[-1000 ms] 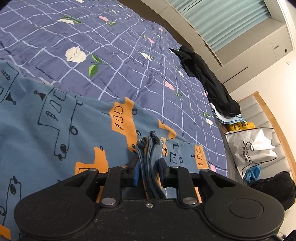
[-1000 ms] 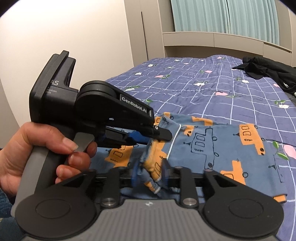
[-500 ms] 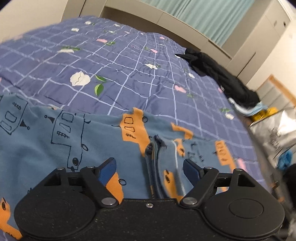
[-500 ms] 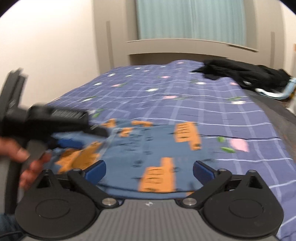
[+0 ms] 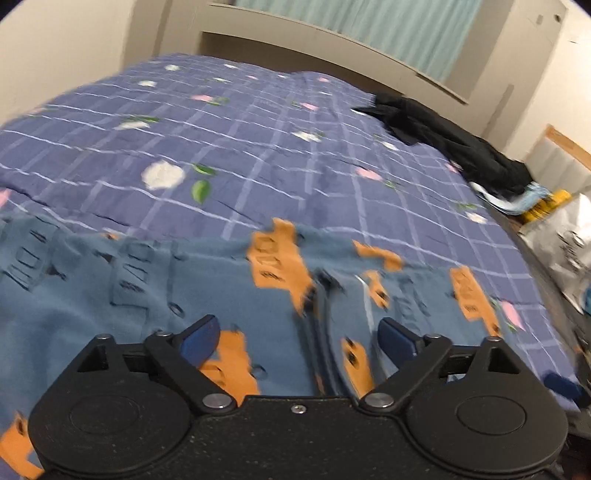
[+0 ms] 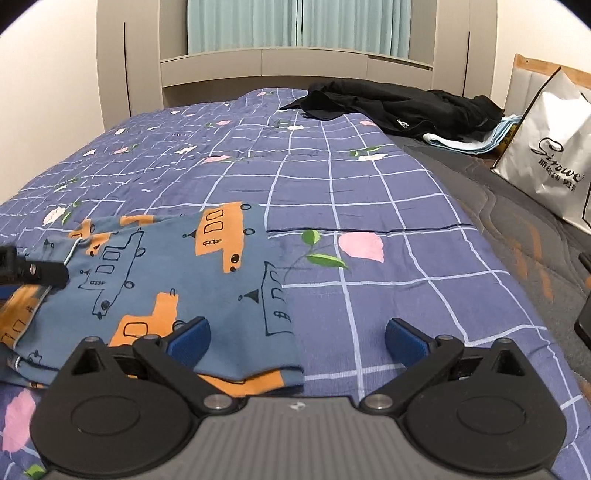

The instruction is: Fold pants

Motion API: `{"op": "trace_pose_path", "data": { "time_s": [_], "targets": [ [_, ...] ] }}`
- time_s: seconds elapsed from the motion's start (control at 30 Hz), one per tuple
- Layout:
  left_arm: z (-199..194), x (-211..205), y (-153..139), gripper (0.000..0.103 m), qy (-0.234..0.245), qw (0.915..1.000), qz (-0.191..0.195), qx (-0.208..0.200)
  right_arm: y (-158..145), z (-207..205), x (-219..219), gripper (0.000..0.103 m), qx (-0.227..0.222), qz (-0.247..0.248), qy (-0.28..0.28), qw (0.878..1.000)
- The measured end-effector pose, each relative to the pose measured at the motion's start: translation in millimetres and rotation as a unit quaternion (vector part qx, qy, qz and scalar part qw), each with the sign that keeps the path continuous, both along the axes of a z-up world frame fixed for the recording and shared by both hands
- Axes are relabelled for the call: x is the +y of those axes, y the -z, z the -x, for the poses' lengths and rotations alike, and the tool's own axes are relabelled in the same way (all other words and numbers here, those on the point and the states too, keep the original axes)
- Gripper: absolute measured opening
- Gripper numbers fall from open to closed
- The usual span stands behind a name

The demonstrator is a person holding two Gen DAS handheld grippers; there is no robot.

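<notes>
White bag reads "Sirowe"; both grippers' fingers, just spread wide, grasp nothing above blue pants.

both views ride low over the bed, each looking forward and down past its own gripper's fingers toward the headboard edge and the curtains. the left wrist view sits close above the pants, near the bed's near edge, and is blurred. the right wrist view sits further toward the bed's right edge. both share the pants, the black clothes at the far right corner, and the white bag.
</notes>
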State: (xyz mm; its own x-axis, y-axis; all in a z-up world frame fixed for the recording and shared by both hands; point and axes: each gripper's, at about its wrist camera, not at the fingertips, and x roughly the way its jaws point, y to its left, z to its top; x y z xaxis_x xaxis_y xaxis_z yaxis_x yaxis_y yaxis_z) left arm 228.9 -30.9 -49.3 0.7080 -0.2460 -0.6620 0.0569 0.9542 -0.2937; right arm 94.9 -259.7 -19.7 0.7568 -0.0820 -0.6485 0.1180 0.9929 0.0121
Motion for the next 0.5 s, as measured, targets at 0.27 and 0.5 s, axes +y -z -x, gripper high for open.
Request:
{"op": "trace_pose_path", "data": {
  "time_s": [0.27,0.5],
  "targets": [
    [10,0,2,0.101,-0.016,0.9993,-0.031,-0.010,-7,14,12,0.103,-0.018,0.005,-0.003,1.000],
    [35,11,-1,0.102,-0.029,0.9991,-0.030,-0.012,-12,25,39,0.103,-0.029,0.014,-0.042,0.999]
  ]
}}
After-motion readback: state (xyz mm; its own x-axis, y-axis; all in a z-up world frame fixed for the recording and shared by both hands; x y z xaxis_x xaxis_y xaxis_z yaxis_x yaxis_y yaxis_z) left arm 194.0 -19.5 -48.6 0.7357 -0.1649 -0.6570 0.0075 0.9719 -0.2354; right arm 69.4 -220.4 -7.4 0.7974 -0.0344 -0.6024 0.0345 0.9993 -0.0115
